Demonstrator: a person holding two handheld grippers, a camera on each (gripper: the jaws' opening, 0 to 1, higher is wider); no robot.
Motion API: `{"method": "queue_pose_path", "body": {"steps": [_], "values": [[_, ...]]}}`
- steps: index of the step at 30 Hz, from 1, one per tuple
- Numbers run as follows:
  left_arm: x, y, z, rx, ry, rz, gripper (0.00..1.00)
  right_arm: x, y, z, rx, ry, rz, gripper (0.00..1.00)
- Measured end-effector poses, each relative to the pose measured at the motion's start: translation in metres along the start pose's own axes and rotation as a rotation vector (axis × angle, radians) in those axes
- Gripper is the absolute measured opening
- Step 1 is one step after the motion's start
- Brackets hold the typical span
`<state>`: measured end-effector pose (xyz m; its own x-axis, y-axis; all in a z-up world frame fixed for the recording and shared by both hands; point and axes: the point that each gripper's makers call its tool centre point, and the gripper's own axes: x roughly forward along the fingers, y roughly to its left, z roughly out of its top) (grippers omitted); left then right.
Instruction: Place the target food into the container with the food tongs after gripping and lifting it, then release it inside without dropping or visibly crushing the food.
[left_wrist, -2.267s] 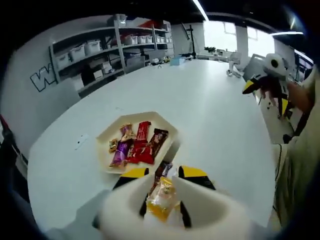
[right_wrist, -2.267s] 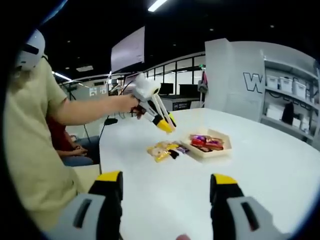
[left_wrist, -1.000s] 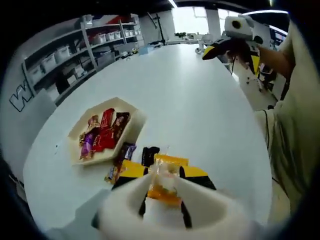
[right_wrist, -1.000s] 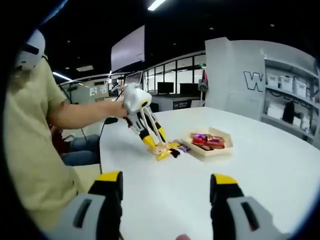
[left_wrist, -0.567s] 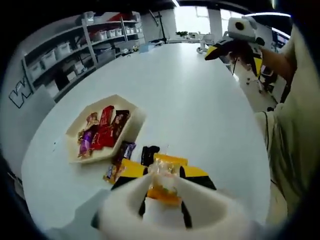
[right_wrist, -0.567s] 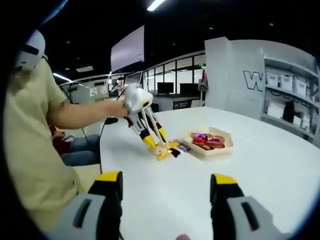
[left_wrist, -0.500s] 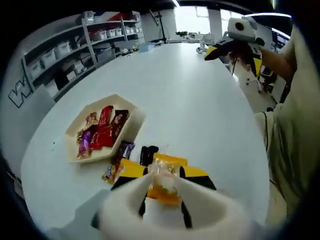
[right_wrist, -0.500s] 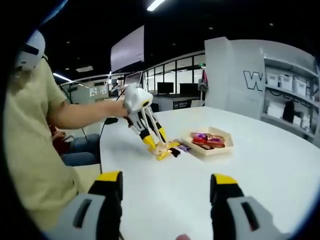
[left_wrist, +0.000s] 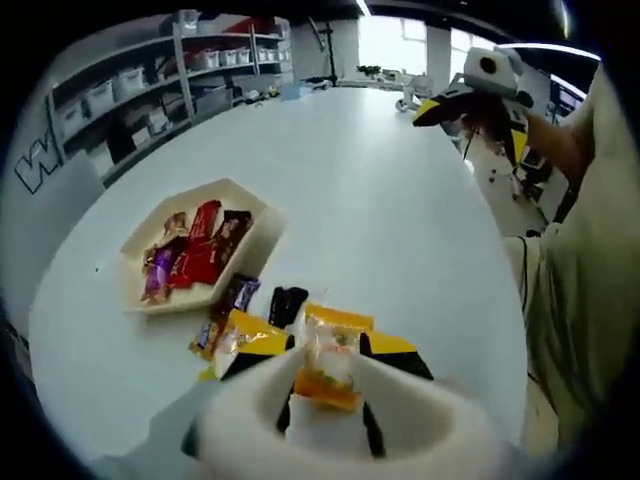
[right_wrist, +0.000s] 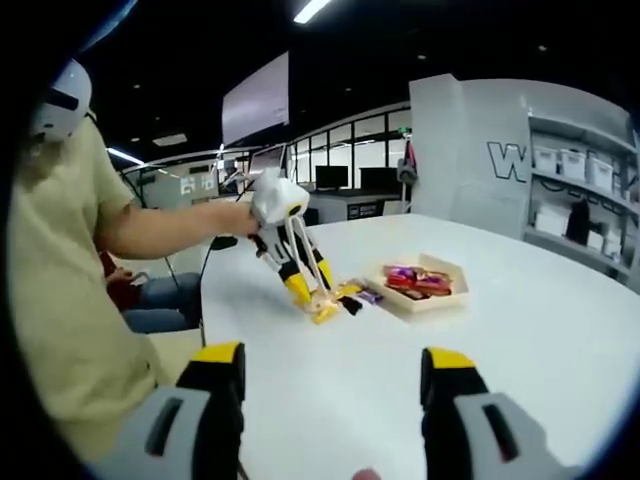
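Gripping an orange snack packet (left_wrist: 325, 362) just beside the tray (left_wrist: 252, 236), left gripper (left_wrist: 325, 352) clamps it; right gripper (right_wrist: 335, 385) gapes, well apart.

In the left gripper view my left tongs (left_wrist: 325, 362) cover the lower part of the yellow packet (left_wrist: 322, 362), so I cannot read its print. The loose wrappers (left_wrist: 232, 312) at lower left run partly under the tongs. In the tray (left_wrist: 250, 250) the labels blur. In the right gripper view the right tongs (right_wrist: 330, 375) are cut off by the bottom edge, and the shelf bins (right_wrist: 575, 165) at the right are too small to make out.
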<state>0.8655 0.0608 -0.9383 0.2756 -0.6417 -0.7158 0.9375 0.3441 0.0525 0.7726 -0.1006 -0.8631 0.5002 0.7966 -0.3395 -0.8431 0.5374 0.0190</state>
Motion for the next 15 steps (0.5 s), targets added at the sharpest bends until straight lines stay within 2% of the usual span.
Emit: {"method": "queue_pose_path", "body": {"steps": [15], "values": [[0.0005,-0.0008,-0.0019,-0.054,-0.03,0.005,0.22,0.0007,-0.0007,0.003,-0.006,-0.002,0.003,0.69]]}}
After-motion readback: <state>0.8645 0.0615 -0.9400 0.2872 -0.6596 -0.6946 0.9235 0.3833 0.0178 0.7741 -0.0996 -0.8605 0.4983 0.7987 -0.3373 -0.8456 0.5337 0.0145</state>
